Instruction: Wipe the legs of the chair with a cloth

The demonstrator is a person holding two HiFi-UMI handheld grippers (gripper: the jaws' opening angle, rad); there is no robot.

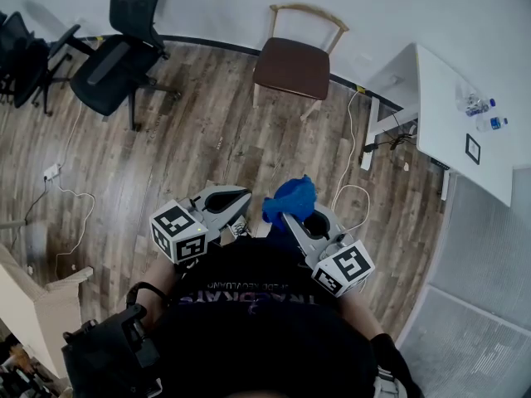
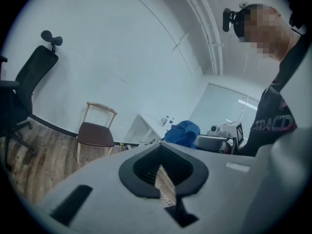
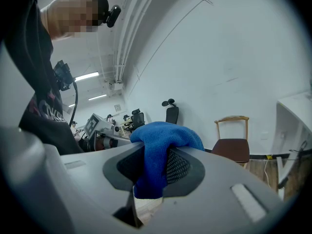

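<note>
Our right claw [image 3: 154, 165] pinches the blue cloth [image 3: 163, 133], our left claw [image 2: 161, 170] is pressed together on nothing, both held side by side close to our body above the wood-plank floor [image 1: 187, 152], the chair [image 1: 292, 67] well apart by the white wall [image 1: 216, 7].

One left hand-held gripper [image 1: 242, 197], one right hand-held gripper [image 1: 282, 215] with one blue cloth [image 1: 292, 197]; ahead of them, one wooden chair [image 1: 292, 66], two black office chairs [image 1: 116, 63], one white tabletop [image 1: 444, 81], two bottles [image 1: 474, 103].
</note>
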